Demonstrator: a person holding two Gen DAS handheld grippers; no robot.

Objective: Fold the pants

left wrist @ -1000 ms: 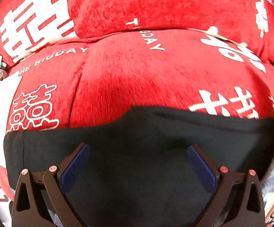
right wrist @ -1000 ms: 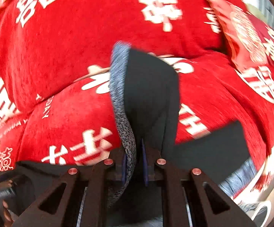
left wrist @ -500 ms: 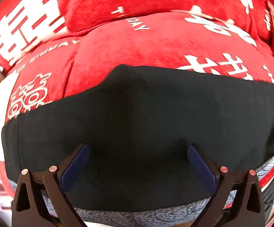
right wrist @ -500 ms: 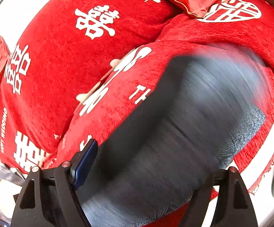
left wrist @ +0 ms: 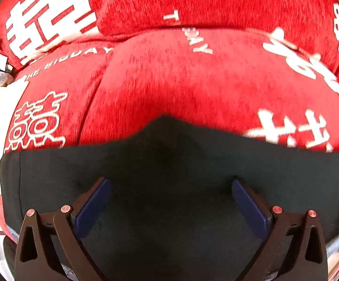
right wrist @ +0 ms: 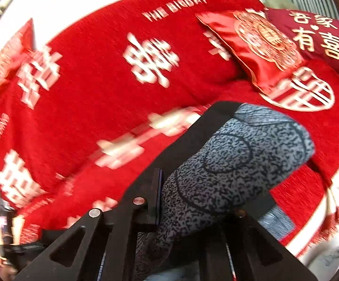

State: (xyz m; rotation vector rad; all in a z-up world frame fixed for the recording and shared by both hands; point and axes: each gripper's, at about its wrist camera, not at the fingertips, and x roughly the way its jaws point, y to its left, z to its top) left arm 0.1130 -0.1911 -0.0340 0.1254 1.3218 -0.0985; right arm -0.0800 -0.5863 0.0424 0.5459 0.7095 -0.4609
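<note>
I am holding my left claw [left wrist: 170,201] spread apart with nothing between its pads, the black pants [left wrist: 169,164] lying flat under and ahead of it on the red sofa cover [left wrist: 181,82]. My right claw [right wrist: 197,201] is clamping a speckled grey fold of the pants just ahead of its fingers, so I am judging the fold only partway done, with laying over and smoothing left

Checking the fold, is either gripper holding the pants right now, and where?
The right gripper pinches the pants at a speckled grey inside-out part. The left gripper is open over black fabric, gripping nothing.
</note>
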